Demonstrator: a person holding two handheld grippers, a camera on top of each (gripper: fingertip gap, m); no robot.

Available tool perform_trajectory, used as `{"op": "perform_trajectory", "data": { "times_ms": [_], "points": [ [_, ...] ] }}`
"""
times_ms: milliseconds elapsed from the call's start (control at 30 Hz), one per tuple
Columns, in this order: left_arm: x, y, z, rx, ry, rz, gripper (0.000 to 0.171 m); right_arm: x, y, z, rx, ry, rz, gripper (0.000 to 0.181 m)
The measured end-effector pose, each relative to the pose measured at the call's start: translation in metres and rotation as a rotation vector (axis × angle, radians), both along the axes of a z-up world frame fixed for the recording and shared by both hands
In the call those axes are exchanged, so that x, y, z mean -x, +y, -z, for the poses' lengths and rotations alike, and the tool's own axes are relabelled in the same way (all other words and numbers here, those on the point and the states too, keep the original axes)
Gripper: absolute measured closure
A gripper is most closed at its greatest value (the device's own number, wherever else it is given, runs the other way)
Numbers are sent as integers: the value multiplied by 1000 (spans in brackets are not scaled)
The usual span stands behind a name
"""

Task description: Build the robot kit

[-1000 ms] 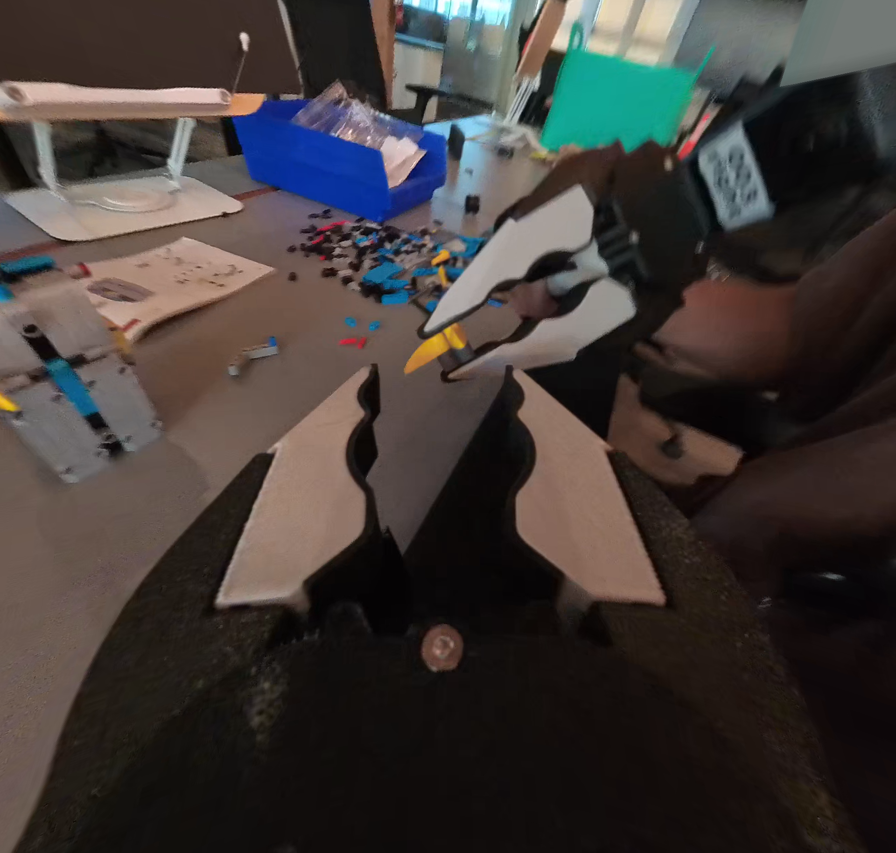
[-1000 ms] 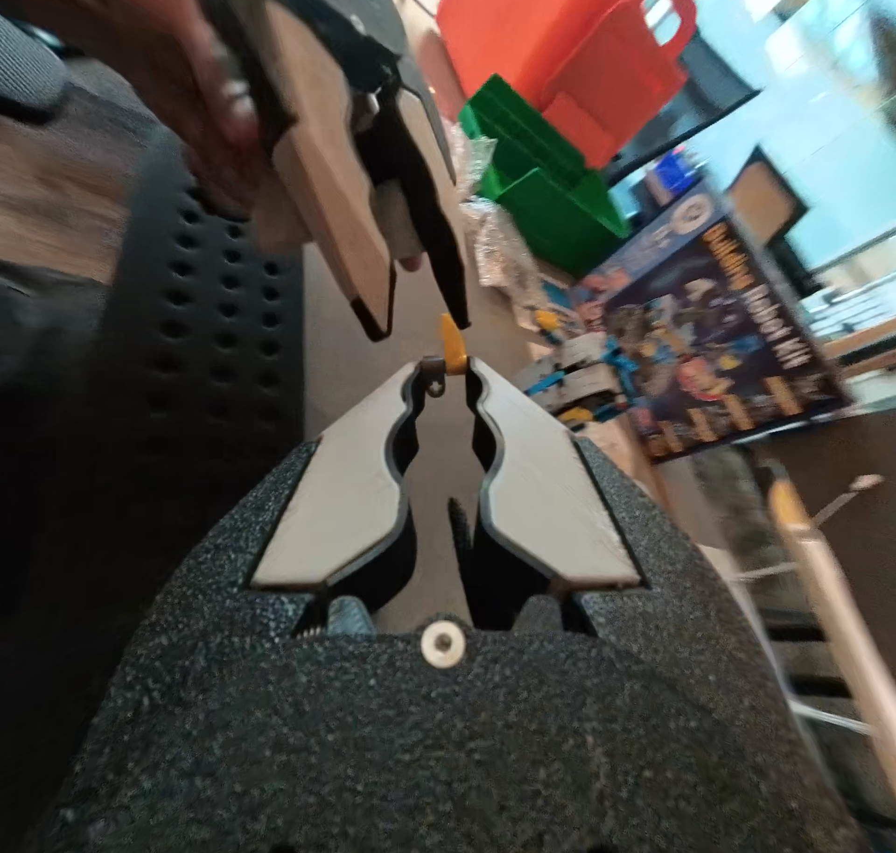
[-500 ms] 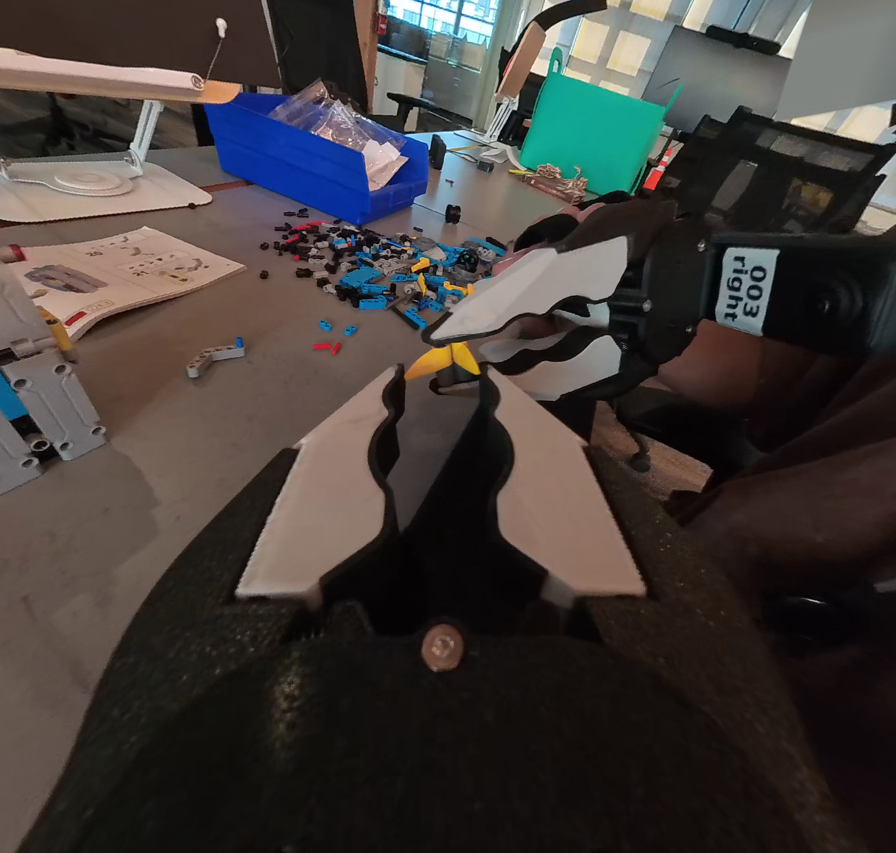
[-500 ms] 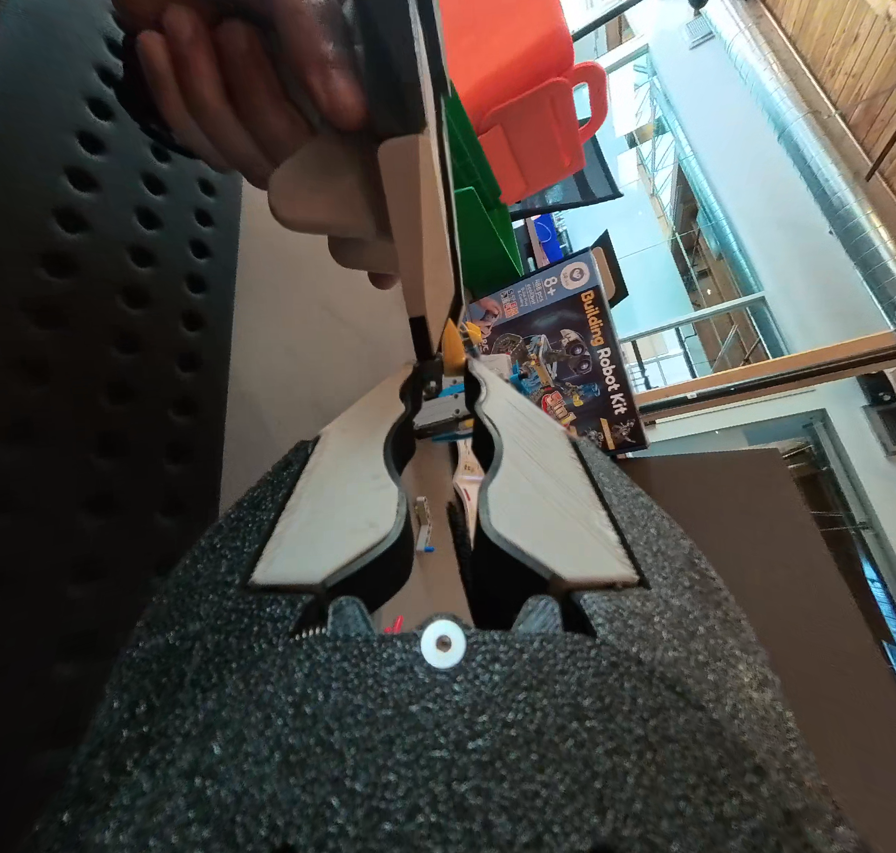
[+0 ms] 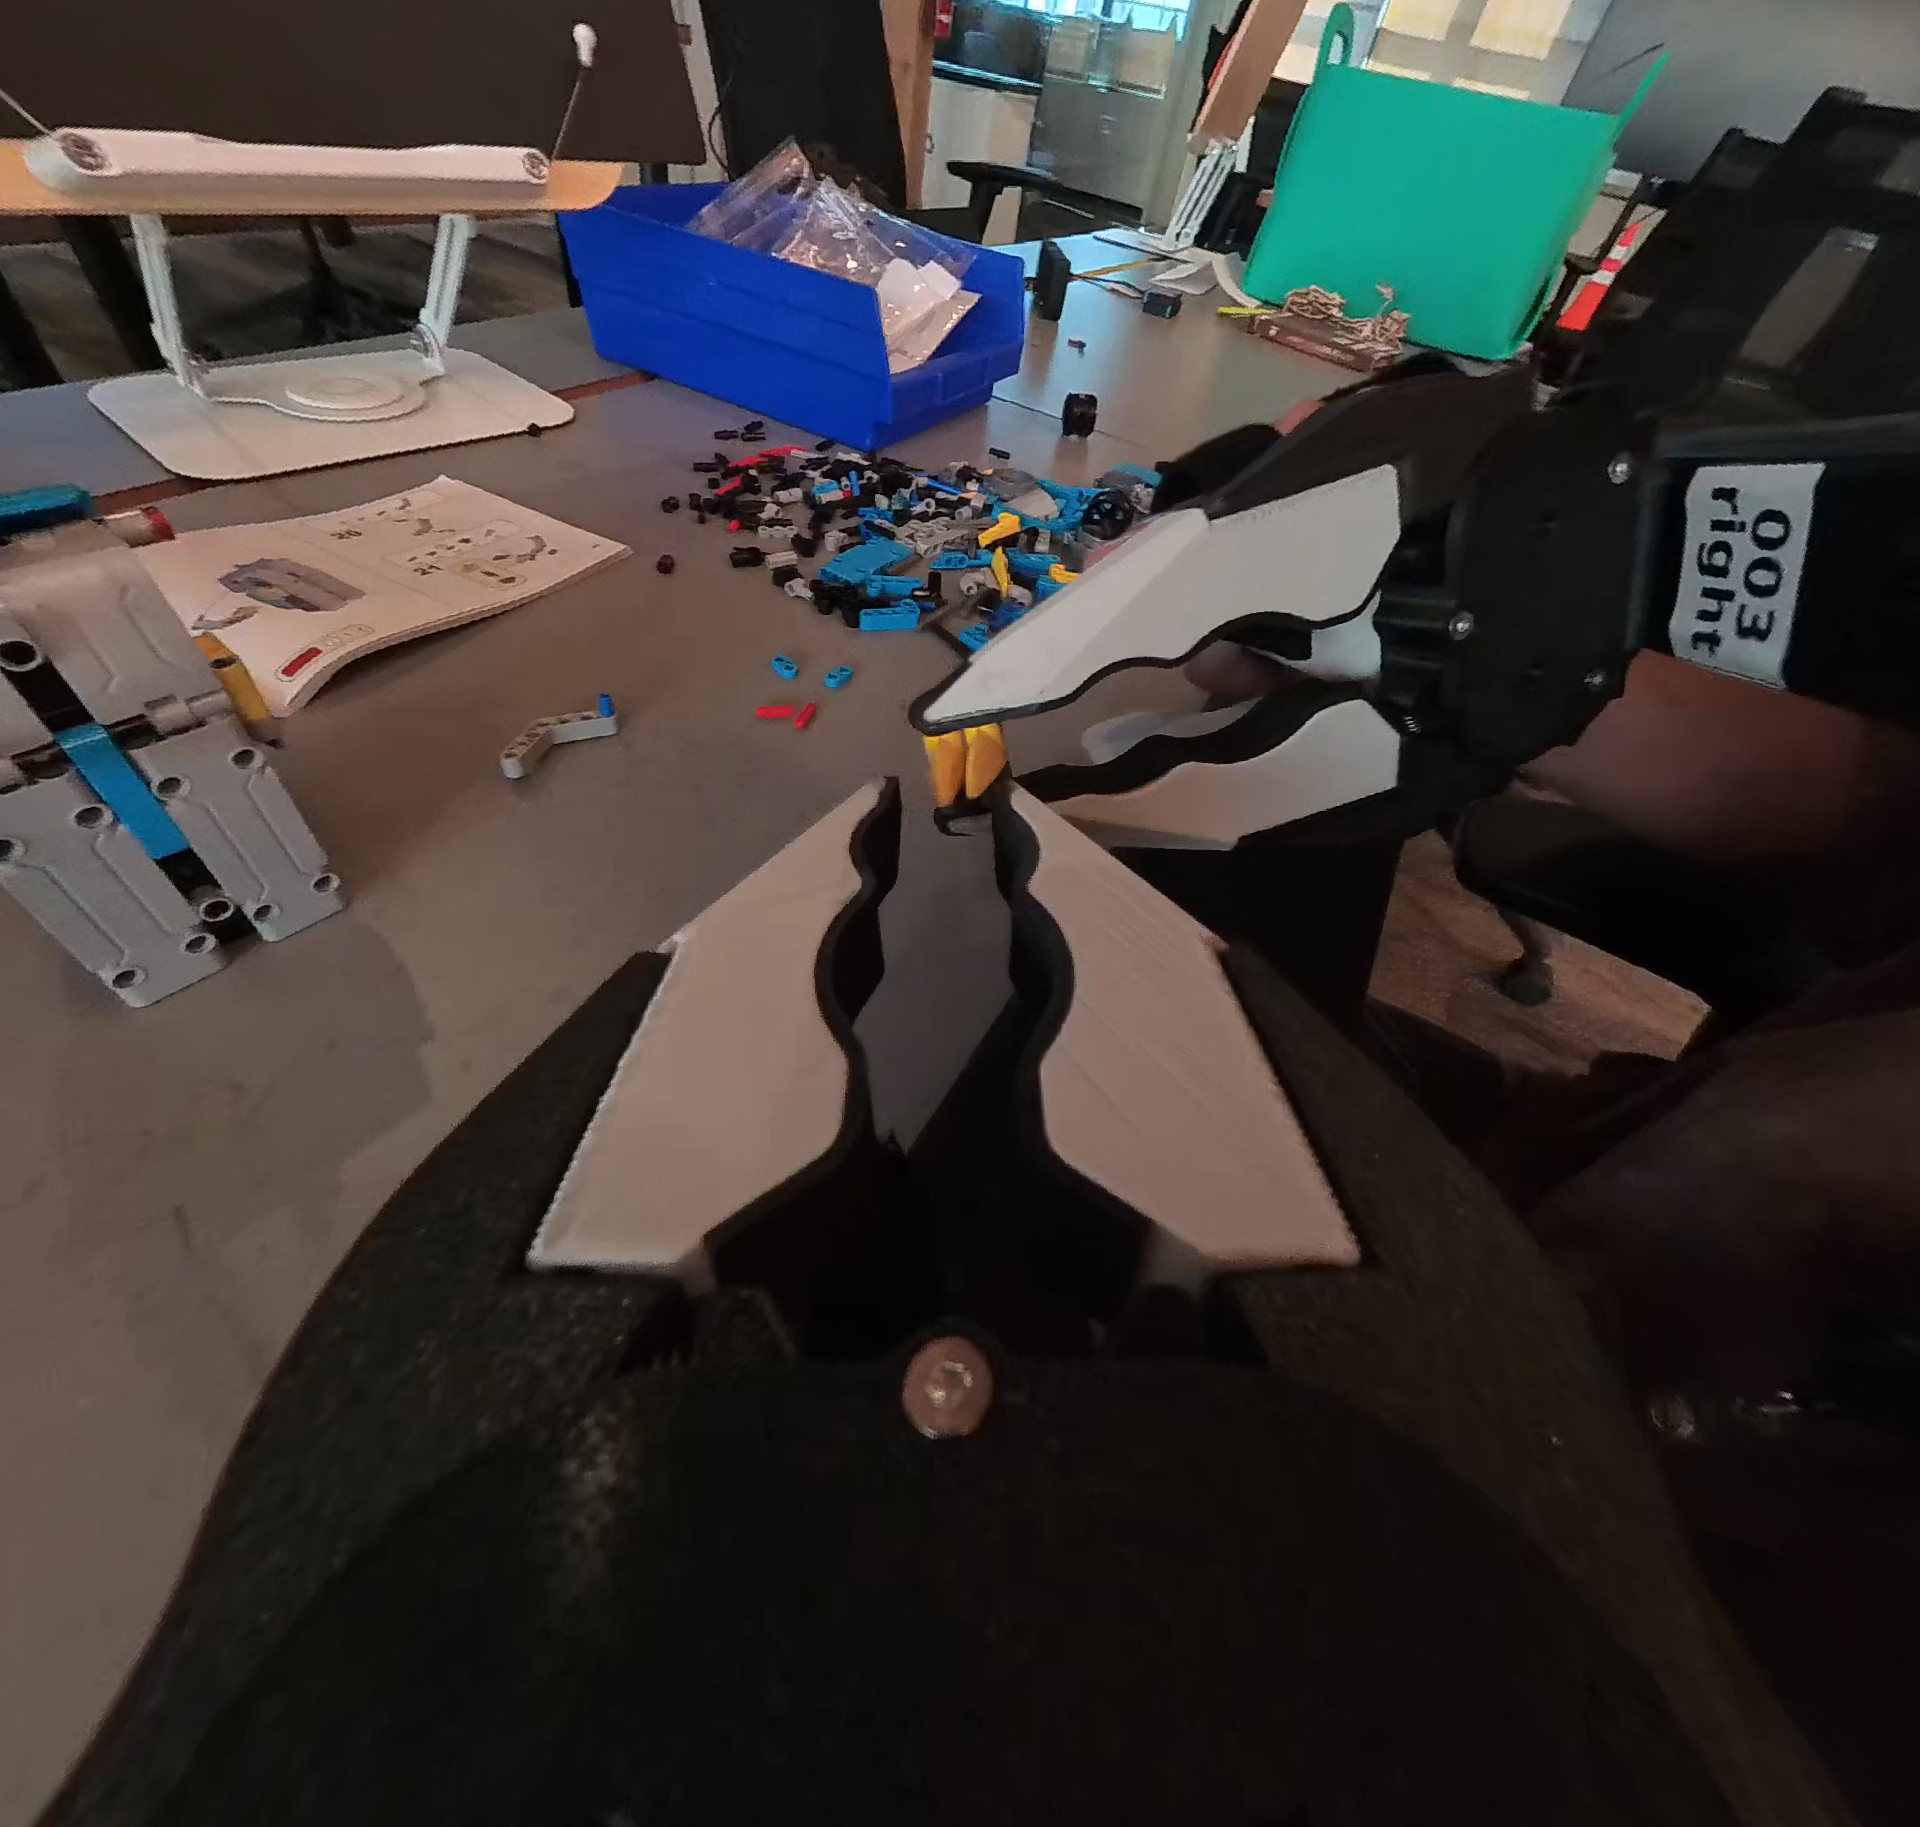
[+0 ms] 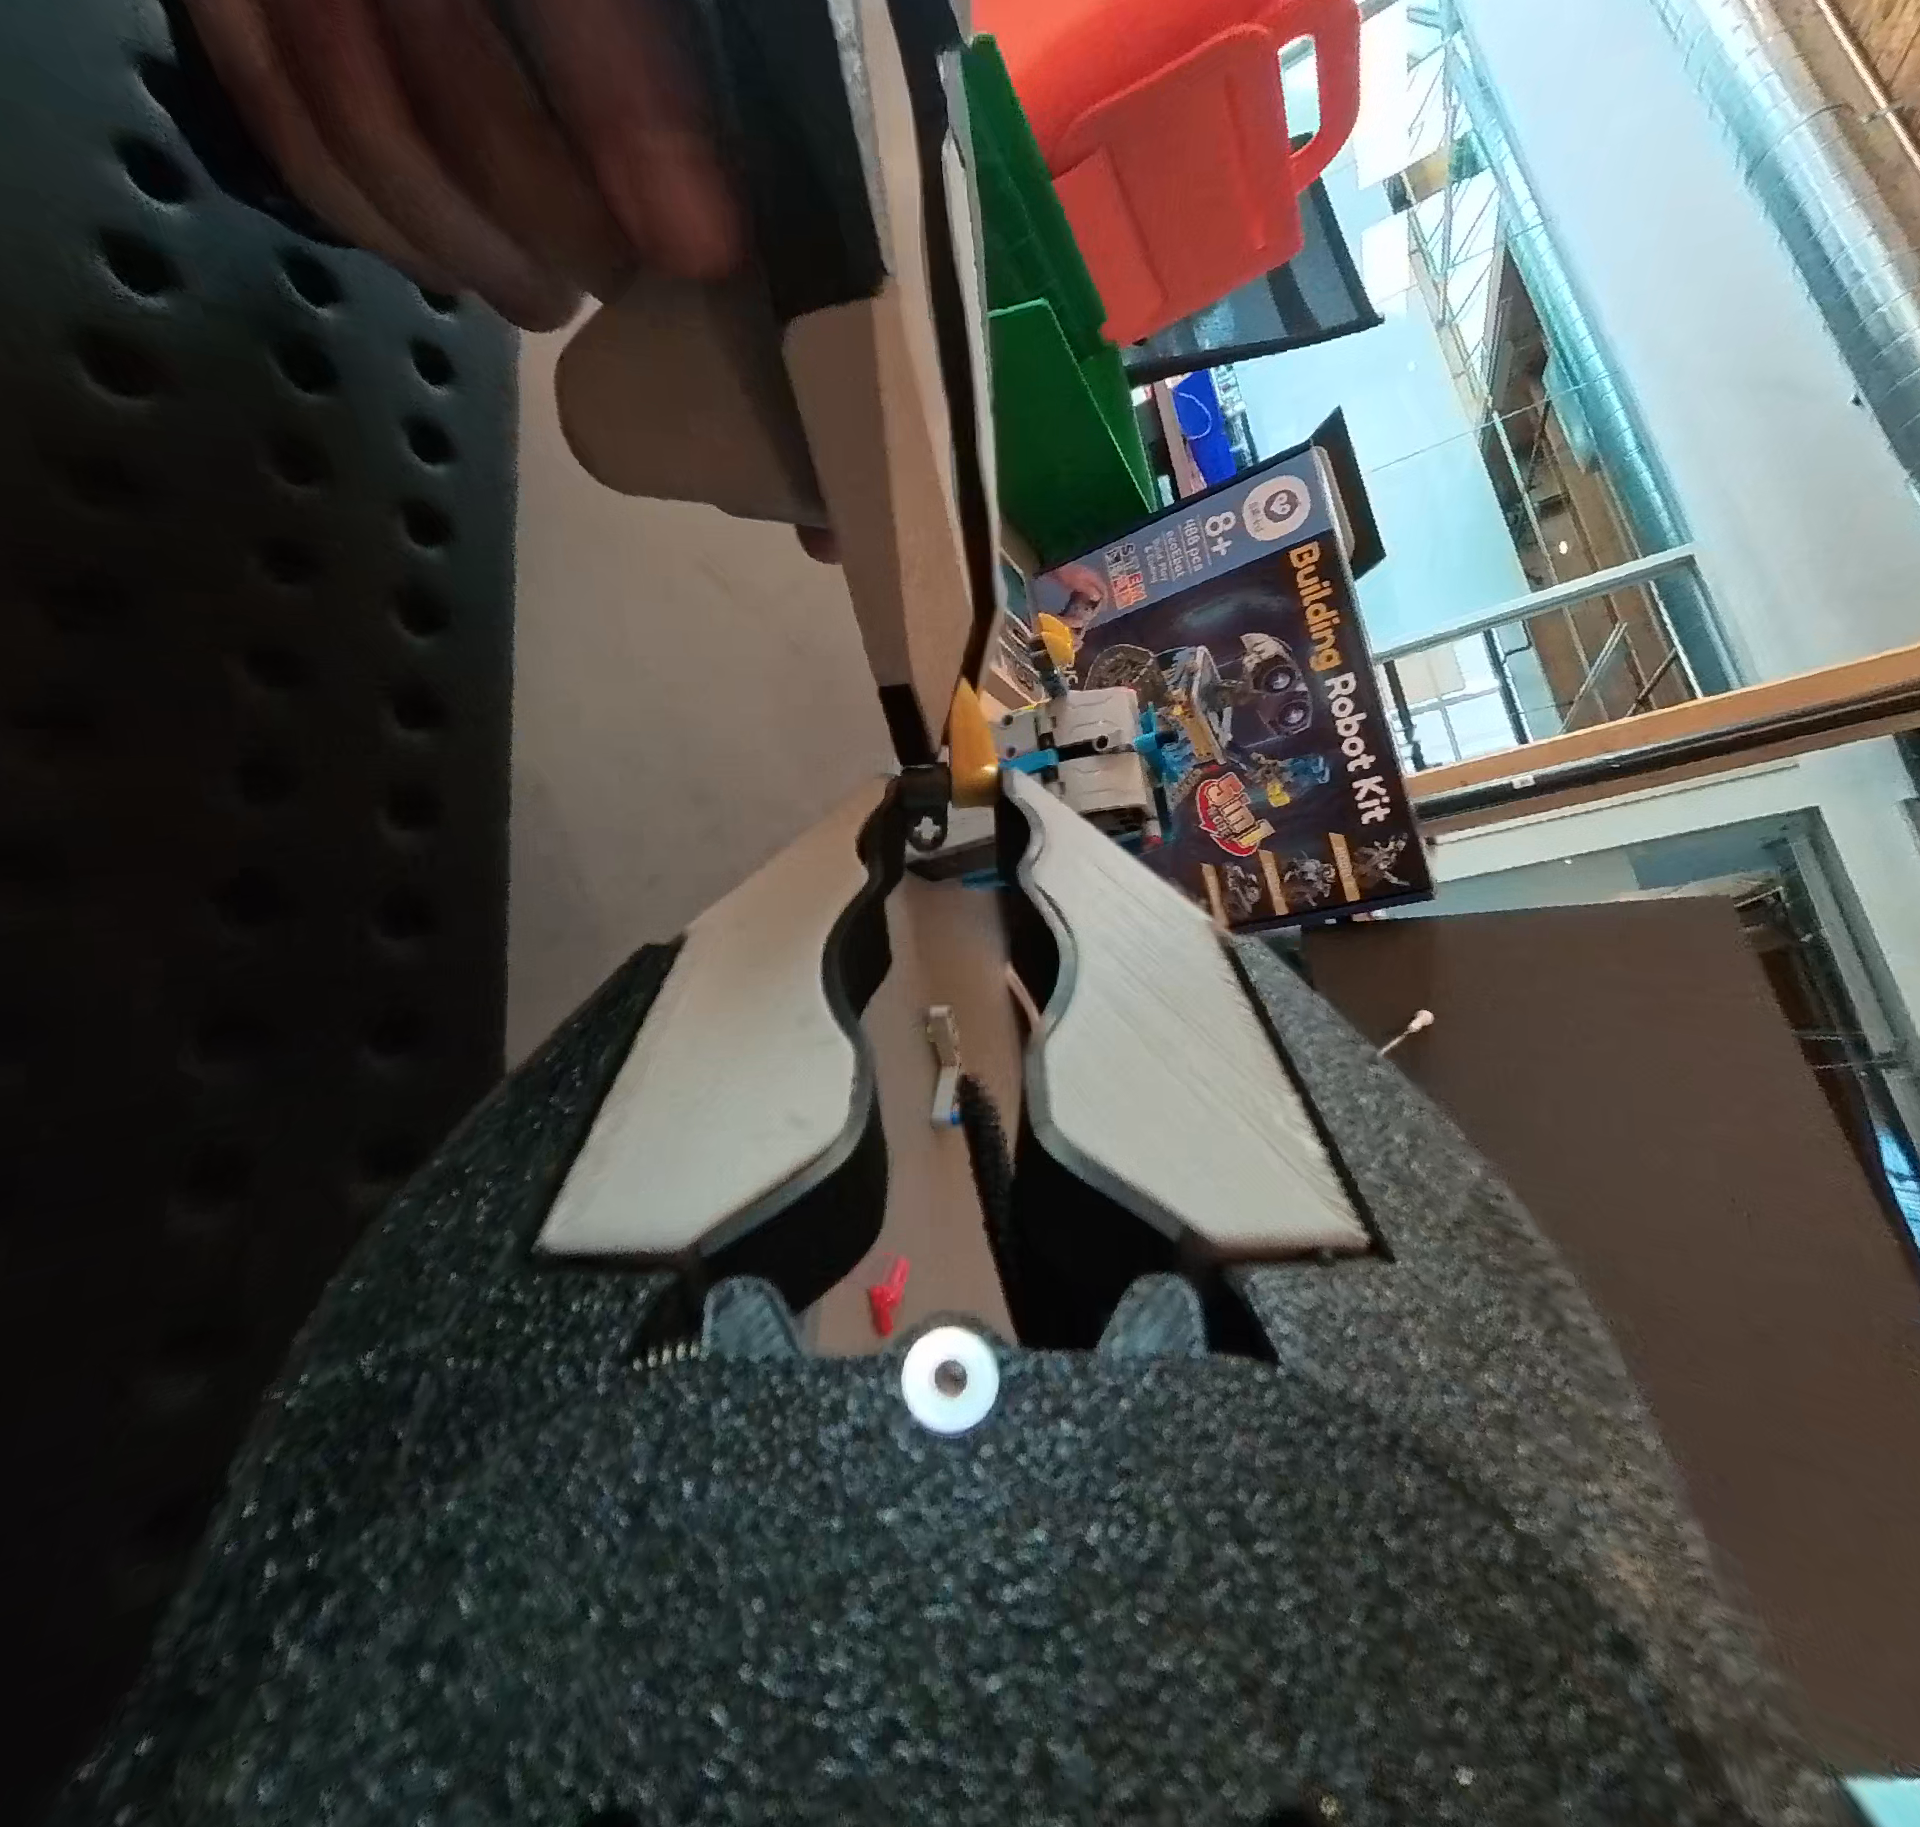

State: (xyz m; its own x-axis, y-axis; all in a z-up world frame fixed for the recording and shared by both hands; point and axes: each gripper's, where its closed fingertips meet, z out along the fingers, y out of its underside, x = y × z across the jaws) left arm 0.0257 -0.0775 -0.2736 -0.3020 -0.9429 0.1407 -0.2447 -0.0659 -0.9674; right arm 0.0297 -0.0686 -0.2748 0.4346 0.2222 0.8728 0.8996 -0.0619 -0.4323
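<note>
My right gripper is shut on a small yellow curved piece that has a black connector fixed to it. In the left wrist view it comes in from the right and holds the yellow piece upright just above the table's front edge. My left gripper is right below it, jaws narrowly apart. Its tips sit either side of the black connector, with a small gap on the left. A hand holds the left gripper, which points down onto the piece.
A pile of small blue, black and yellow pieces lies mid-table, a blue bin of bags behind it. An open booklet, a grey built model and a bent grey beam lie left. A kit box stands beyond. Less than 4 cm separates the two grippers' tips. Left tips and right tips are each some 20 cm from the grey built model.
My left gripper has narrowed its jaws and moved up to the yellow piece. My right gripper has turned the piece more upright and brought it to the left tips.
</note>
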Motion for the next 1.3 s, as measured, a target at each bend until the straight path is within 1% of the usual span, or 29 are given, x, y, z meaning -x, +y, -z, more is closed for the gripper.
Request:
{"op": "perform_trajectory", "data": {
  "times_ms": [67,100,133,200,300,333,433,500,567,667,767,833,933,1067,1167,1300],
  "points": [
    [2,-2,-1,35,2,37,149,2,-1,-1,-4,49,-12,164],
    [4,-5,-2,72,4,68,145,4,-2,-2,2,110,-28,164],
    [5,-8,-5,126,5,100,145,7,-4,-5,7,178,-50,164],
    [8,-13,-12,279,-1,174,145,9,-6,-13,-14,303,-78,164],
    [14,-19,-18,509,21,284,136,13,-10,-28,-30,539,-150,164],
    [16,-21,-19,559,25,313,134,15,-11,-32,-25,617,-182,164],
    [21,-26,-29,664,-2,377,130,28,-17,-41,17,841,-341,164],
    [22,-27,-35,723,-14,403,133,32,-21,-48,-20,937,-450,164],
    [25,-27,-41,793,-23,443,138,31,-21,-49,-34,1024,-494,165],
    [27,-27,-45,865,-34,464,142,33,-21,-45,-3,1042,-507,164],
    [24,-30,-39,849,-14,451,147,34,-20,-43,-1,1002,-501,164],
    [25,-30,-40,870,-18,458,155,34,-19,-42,-5,995,-482,164],
    [25,-31,-37,866,-10,448,155,34,-19,-37,76,1020,-469,165],
    [25,-31,-35,875,7,446,154,39,-22,-26,129,931,-446,165],
    [26,-32,-35,878,9,452,156,39,-23,-26,130,940,-453,165],
    [21,-28,-28,848,41,405,157,36,-20,-21,175,969,-422,164]
  ]
}}
